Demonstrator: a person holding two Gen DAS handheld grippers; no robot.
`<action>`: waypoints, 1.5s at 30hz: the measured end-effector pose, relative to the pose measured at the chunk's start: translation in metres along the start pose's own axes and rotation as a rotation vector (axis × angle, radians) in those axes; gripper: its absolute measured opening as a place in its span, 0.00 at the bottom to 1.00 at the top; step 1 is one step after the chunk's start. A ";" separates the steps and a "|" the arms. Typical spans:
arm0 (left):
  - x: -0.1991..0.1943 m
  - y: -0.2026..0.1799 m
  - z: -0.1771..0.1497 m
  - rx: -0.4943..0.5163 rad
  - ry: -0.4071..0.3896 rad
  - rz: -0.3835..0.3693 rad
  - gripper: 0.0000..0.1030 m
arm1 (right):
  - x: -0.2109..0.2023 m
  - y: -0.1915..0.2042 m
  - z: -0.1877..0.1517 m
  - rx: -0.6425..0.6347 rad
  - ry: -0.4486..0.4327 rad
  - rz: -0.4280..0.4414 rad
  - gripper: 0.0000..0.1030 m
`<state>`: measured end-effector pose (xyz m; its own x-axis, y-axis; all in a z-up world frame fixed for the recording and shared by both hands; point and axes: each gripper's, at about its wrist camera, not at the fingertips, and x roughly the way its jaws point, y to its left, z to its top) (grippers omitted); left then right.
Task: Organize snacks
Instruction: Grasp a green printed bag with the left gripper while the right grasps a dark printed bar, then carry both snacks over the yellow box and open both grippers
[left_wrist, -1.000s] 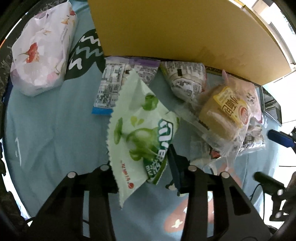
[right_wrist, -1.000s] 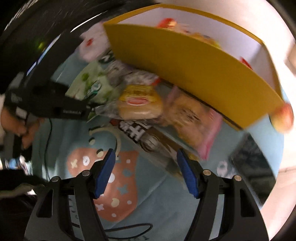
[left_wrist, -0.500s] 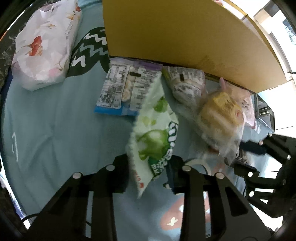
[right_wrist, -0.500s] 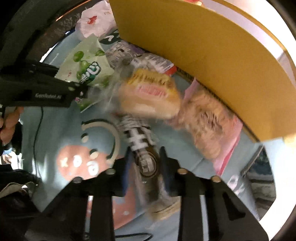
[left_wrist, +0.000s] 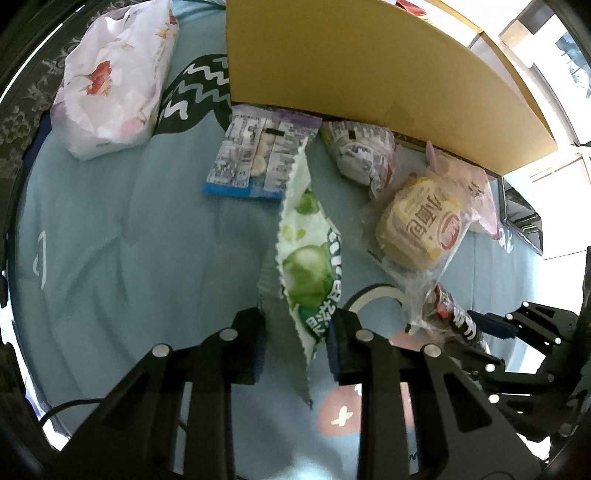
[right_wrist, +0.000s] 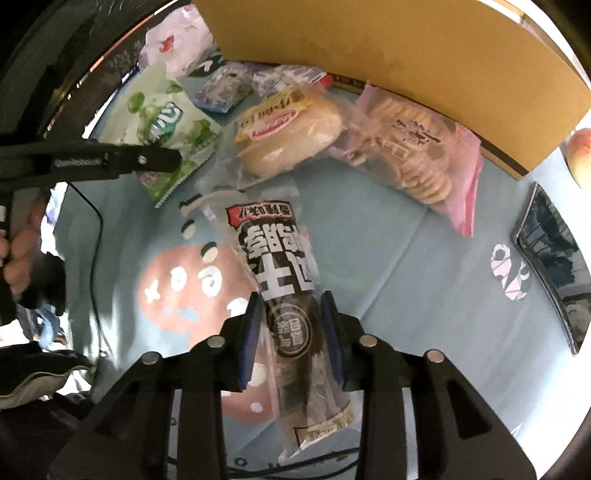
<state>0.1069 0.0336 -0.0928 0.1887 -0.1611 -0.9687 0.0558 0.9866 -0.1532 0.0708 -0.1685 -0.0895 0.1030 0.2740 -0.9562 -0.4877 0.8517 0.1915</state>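
With the left gripper (left_wrist: 295, 343) closing on the green candy bag (left_wrist: 308, 266) at lower centre and the right gripper's (right_wrist: 291, 332) jaws easing open around the dark wrapped roll (right_wrist: 284, 280), either slick packet could slip before reaching the yellow box (left_wrist: 369, 74) above.

I am looking down on a pale blue printed cloth (left_wrist: 110, 229) carrying everything. A yellow cardboard box (left_wrist: 369, 74) is standing at its far side. Lying in front of the box are a flowered white bag (left_wrist: 110, 74), a blue-edged cracker packet (left_wrist: 258, 158), a small printed pack (left_wrist: 362, 155), a bun in clear wrap (right_wrist: 291, 133) and a pink bag of biscuits (right_wrist: 417, 158). A dark tray (right_wrist: 550, 258) is sitting at the cloth's right edge.
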 end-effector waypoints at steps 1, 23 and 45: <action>0.002 -0.004 -0.003 -0.003 -0.001 0.001 0.25 | 0.000 -0.001 0.000 -0.007 -0.001 -0.010 0.34; -0.071 0.004 -0.022 -0.020 -0.128 -0.085 0.25 | -0.117 -0.062 -0.022 0.282 -0.238 0.261 0.26; -0.126 -0.081 0.117 0.015 -0.352 -0.205 0.25 | -0.187 -0.120 0.080 0.371 -0.638 0.074 0.26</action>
<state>0.1936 -0.0289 0.0646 0.4959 -0.3558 -0.7921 0.1411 0.9331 -0.3308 0.1788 -0.2859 0.0838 0.6200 0.4466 -0.6450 -0.1995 0.8849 0.4209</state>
